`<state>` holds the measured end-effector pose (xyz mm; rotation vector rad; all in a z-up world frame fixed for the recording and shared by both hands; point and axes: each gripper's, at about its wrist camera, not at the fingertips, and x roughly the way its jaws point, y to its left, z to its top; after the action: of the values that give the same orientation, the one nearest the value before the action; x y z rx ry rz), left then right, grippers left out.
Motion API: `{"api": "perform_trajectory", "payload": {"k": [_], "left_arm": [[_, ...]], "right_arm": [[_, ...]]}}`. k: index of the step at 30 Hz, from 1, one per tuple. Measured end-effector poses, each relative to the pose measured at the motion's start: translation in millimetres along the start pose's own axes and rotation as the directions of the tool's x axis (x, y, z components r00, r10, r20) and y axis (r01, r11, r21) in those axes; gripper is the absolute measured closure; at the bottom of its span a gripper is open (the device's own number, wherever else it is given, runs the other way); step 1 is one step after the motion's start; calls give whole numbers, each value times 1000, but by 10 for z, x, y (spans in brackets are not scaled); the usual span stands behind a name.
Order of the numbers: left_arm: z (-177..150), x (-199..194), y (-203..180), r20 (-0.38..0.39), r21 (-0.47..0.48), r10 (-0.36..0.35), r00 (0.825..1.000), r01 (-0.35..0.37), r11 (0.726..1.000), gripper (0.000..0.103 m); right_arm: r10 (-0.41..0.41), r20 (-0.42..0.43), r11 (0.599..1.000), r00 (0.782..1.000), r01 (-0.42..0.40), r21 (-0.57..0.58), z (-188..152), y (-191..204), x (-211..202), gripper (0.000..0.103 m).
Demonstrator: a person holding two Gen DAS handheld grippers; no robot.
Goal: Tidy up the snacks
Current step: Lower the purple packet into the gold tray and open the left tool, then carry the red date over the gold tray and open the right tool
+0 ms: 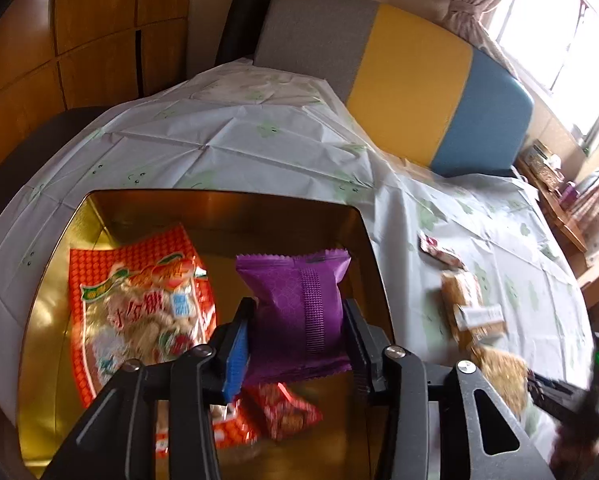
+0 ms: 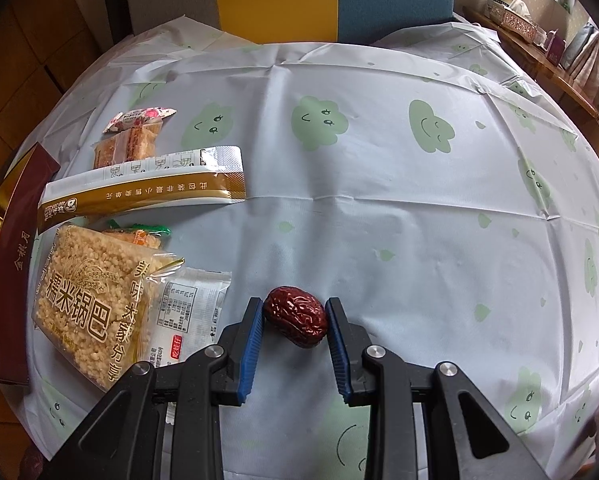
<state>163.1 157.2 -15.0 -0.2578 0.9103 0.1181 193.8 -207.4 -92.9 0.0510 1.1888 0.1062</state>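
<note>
My left gripper (image 1: pixel 299 320) straddles the purple pack (image 1: pixel 295 312) over the gold tin (image 1: pixel 219 204), jaws loose; right gripper (image 2: pixel 295 320) pinches the date (image 2: pixel 295 316).

Left wrist view close above gold box (image 1: pixel 99 208), right wrist view steeply over tablecloth (image 2: pixel 379 200), both sharing tablecloth

A purple packet (image 1: pixel 299 304) over a gold tin (image 1: pixel 51 320), a dark red date (image 2: pixel 296 316) on a white, green-cloud tablecloth (image 2: pixel 379 200).

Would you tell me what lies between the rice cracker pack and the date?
A white sachet lies between, partly under the rice cracker pack, left of the date; right wrist view.
</note>
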Motion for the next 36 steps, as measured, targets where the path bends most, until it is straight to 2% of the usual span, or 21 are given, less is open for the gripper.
{"api": "perform_trajectory", "payload": {"k": [2, 6, 18, 26, 36], "left_arm": [[64, 108, -17, -11, -1, 24, 1000, -24, 1000, 45], [9, 94, -22, -4, 5, 54, 999, -54, 999, 44], [-650, -310, 38, 13, 43, 96, 995, -97, 994, 45], [-872, -561, 75, 27, 54, 107, 994, -108, 993, 45], [-998, -715, 230, 28, 33, 106, 994, -107, 994, 45]], "right_arm": [[1, -1, 1000, 1000, -1, 1, 2, 2, 1, 71], [1, 0, 1000, 1000, -1, -1, 0, -3, -2, 71], [-6, 3, 1000, 1000, 6, -13, -24, -12, -23, 72], [-6, 4, 1000, 1000, 6, -12, -33, -21, -69, 72], [37, 96, 999, 995, -39, 11, 2, -84, -309, 72]]}}
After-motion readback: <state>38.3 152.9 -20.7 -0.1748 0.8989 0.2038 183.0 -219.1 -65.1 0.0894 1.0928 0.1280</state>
